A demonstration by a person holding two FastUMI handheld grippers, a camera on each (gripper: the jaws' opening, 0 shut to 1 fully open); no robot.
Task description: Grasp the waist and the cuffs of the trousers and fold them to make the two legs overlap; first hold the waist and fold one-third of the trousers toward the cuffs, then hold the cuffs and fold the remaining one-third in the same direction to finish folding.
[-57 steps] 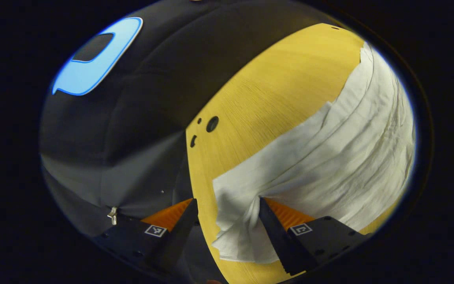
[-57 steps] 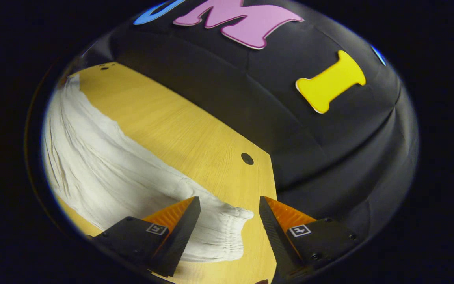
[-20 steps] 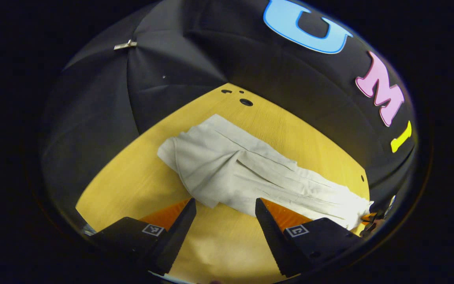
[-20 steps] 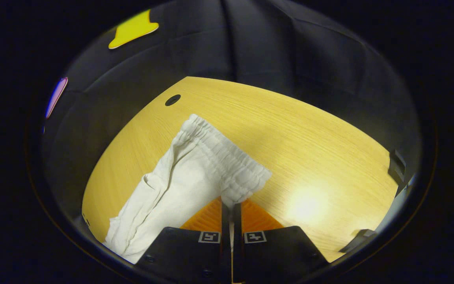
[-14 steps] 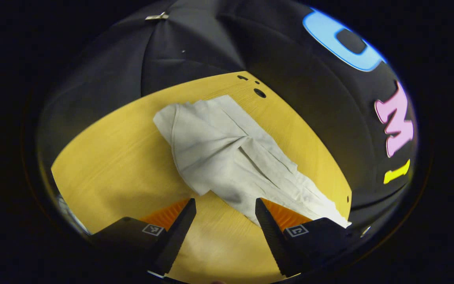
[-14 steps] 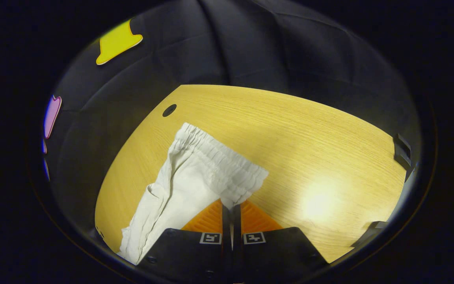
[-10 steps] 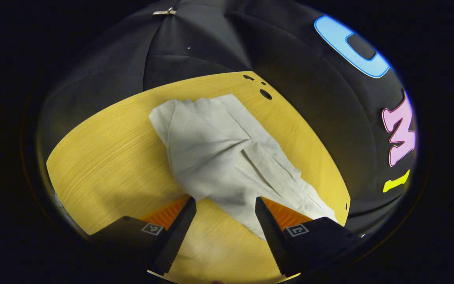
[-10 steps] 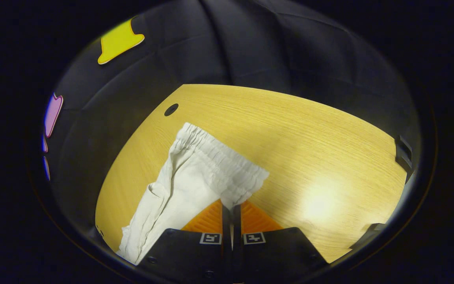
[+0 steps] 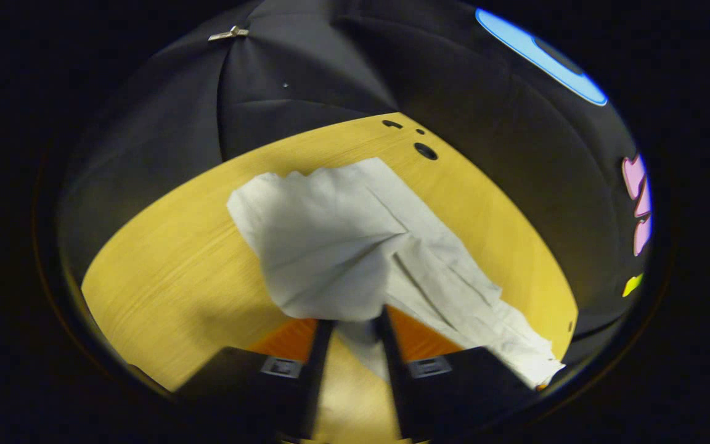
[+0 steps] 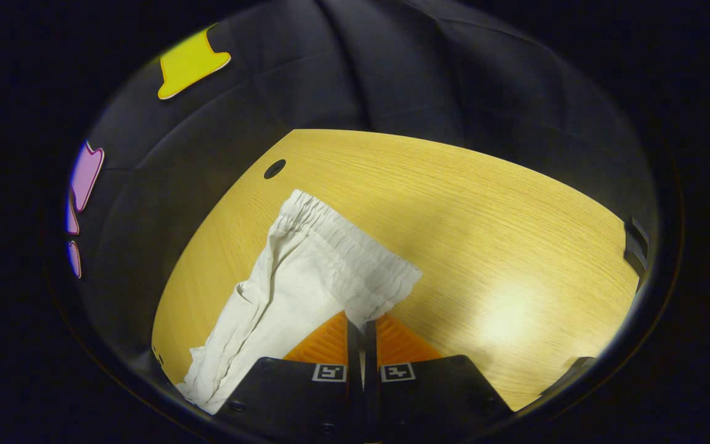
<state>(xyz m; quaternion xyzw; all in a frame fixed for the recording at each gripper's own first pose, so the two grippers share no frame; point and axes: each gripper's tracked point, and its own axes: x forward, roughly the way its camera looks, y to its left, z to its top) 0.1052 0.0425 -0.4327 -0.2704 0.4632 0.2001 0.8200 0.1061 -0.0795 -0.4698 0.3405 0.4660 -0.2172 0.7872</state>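
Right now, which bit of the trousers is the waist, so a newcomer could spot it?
Start at the yellow table, then the white trousers lying on it. The waist is the end in the right gripper, jaws shut on it: a gathered, ribbed band, unlike the smooth legs.

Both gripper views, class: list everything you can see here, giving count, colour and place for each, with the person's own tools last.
trousers: one pair, white, lying crumpled on the table; gathered waistband in the right gripper view.
table: one, yellow wood grain, under the trousers.
holes: three, dark, near the table's far corner in the left gripper view.
booth wall: black cloth, behind the table.
left gripper: one, fingers closing around a trouser edge.
right gripper: one, pinched shut on the waistband corner.
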